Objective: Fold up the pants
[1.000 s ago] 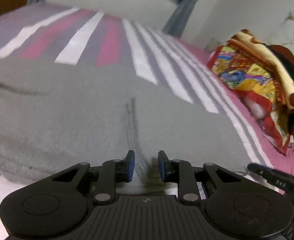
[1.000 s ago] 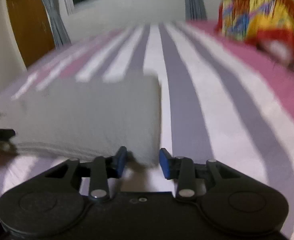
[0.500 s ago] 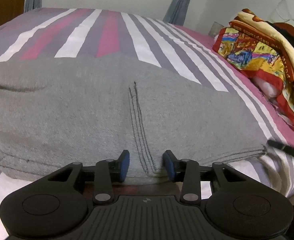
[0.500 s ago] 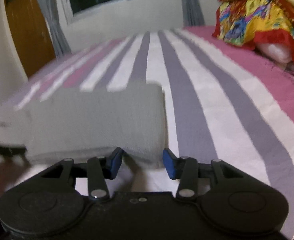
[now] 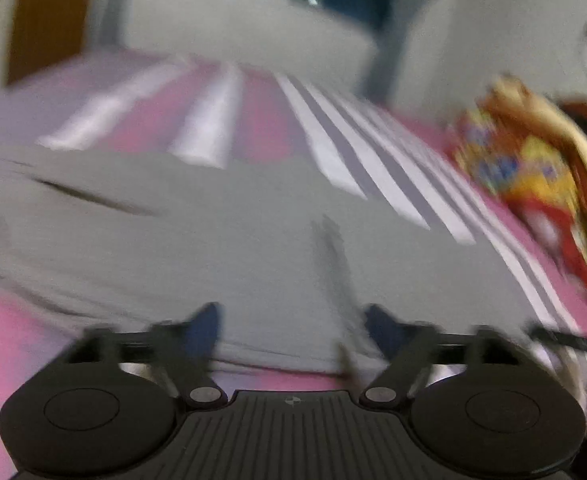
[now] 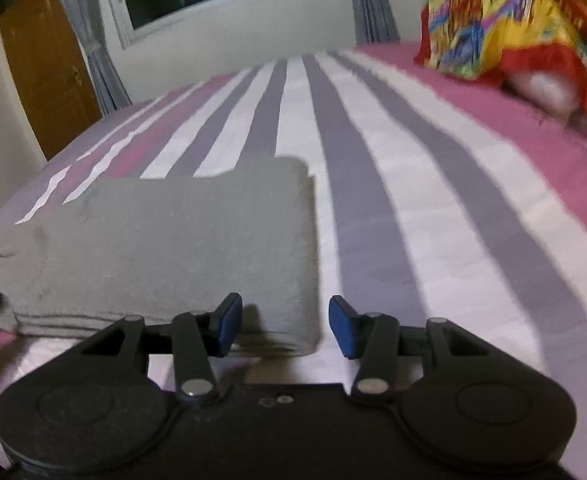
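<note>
The pants (image 6: 181, 248) lay folded on the bed (image 6: 433, 208), soft, thick fleece that looked light and floppy. My right hand-held gripper (image 6: 281, 322) and left hand-held gripper (image 5: 293, 328) both gaped wide, empty. I judged the layered near edge (image 6: 165, 326) best to pinch.

The matte black plastic left gripper (image 5: 291, 322) has a ribbed centre plate with a small round mark, two round side discs and silver pivot screws. Its jaws carry blue pads, blurred here. The black right gripper (image 6: 281, 322) has the same discs, silver screws and blue rectangular pads (image 6: 229, 322).
</note>
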A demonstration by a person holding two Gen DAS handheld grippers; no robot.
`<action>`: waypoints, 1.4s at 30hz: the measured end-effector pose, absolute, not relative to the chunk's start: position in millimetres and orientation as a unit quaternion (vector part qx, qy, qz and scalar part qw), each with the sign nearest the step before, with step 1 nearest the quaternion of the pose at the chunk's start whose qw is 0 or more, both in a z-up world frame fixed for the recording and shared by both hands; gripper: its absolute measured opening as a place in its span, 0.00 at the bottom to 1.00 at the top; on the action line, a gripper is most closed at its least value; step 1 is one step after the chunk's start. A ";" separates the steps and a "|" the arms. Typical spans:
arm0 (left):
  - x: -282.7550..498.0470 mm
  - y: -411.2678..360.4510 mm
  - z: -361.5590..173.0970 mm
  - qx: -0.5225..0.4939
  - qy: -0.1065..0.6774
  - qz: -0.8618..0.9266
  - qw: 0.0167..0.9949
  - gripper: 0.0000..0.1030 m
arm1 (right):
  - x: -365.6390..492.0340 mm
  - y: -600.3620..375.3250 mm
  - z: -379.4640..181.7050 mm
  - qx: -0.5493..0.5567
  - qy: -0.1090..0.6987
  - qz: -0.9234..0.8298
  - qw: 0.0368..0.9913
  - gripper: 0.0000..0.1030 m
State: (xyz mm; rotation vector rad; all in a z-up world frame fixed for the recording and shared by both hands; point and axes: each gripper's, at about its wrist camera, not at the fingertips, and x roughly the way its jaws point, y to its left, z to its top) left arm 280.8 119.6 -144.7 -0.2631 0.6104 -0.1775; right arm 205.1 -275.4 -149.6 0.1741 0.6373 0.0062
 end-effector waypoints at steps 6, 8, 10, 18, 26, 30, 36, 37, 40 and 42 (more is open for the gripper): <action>271.9 243.6 -188.9 -0.312 0.306 0.014 0.899 0.87 | 200.4 -297.9 -155.7 0.163 0.311 -0.010 0.936 0.49; 279.4 276.2 -212.5 -0.403 0.292 0.005 0.868 0.87 | 202.8 -297.2 -156.7 0.163 0.315 -0.013 0.935 0.50; 288.7 303.7 -232.5 -0.488 0.262 -0.009 0.833 0.87 | 199.6 -290.2 -155.6 0.152 0.316 -0.013 0.936 0.50; 331.4 332.1 -259.7 -0.562 0.235 -0.025 0.792 0.20 | 201.0 -279.5 -157.7 0.127 0.315 -0.020 0.940 0.51; 303.0 336.5 -292.6 -0.584 0.190 -0.039 0.788 0.20 | 202.8 -281.3 -158.6 0.132 0.319 -0.023 0.938 0.52; 308.1 332.1 -285.7 -0.577 0.214 -0.030 0.788 0.20 | 200.1 -283.6 -153.6 0.130 0.305 -0.030 0.943 0.53; 336.2 345.0 -272.8 -0.564 0.238 -0.019 0.791 0.23 | 207.0 -320.0 -150.4 0.122 0.300 -0.095 0.941 0.56; 339.7 346.9 -268.0 -0.561 0.240 -0.016 0.792 0.23 | 210.8 -329.2 -151.5 0.119 0.303 -0.114 0.939 0.68; 341.2 344.3 -250.4 -0.531 0.251 -0.001 0.810 0.23 | 223.6 -350.8 -162.9 0.079 0.329 -0.181 0.923 0.92; 342.7 338.8 -234.9 -0.496 0.259 0.013 0.829 0.23 | 225.9 -349.8 -171.9 0.046 0.340 -0.181 0.922 0.99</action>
